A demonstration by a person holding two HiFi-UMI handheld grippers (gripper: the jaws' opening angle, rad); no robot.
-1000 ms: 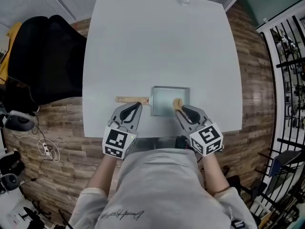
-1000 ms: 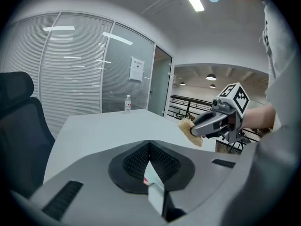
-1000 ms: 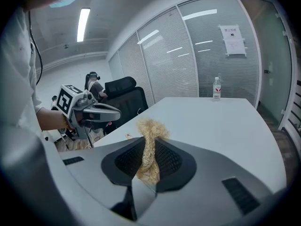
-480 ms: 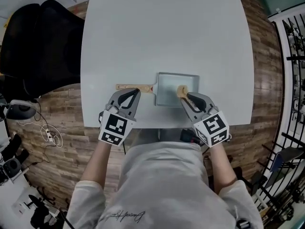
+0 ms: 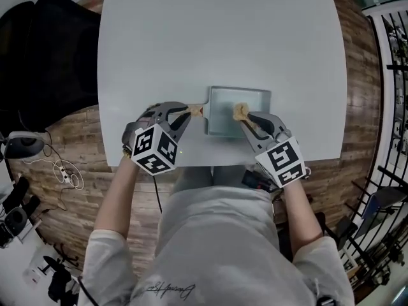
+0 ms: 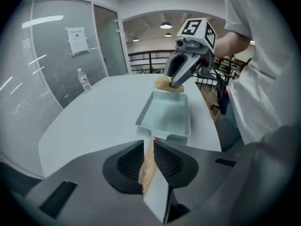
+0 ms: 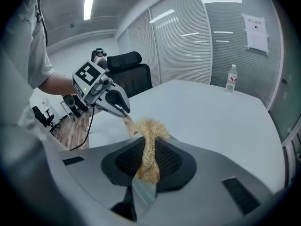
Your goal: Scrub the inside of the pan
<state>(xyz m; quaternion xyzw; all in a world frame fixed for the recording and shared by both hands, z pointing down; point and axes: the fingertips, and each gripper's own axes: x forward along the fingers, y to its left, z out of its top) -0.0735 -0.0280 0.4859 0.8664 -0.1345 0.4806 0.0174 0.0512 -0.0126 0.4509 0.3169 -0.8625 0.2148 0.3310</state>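
Note:
A pale blue-green rectangular pan [image 5: 223,115] with a wooden handle [image 5: 195,110] lies near the front edge of the white table [image 5: 217,37]. My left gripper [image 5: 185,112] has the handle [image 6: 148,166] between its pads; its jaws are opening, though the pads still touch the wood. My right gripper [image 5: 245,116] is shut on a tan fibrous scrubber [image 5: 240,111], held over the pan's right part. In the left gripper view, the scrubber [image 6: 165,84] sits at the pan's [image 6: 168,116] far end. The right gripper view shows the scrubber [image 7: 148,135] pinched between the pads.
A plastic water bottle [image 6: 85,81] stands at the table's far side. To the left of the table is a black office chair [image 5: 44,62]. Cables and gear lie on the wooden floor [image 5: 64,171] at the left. A black railing [image 5: 389,75] runs along the right.
My left gripper has moved forward and turned, and the pan's handle now sits between its jaws. The right gripper with the scrubber has kept its place over the pan.

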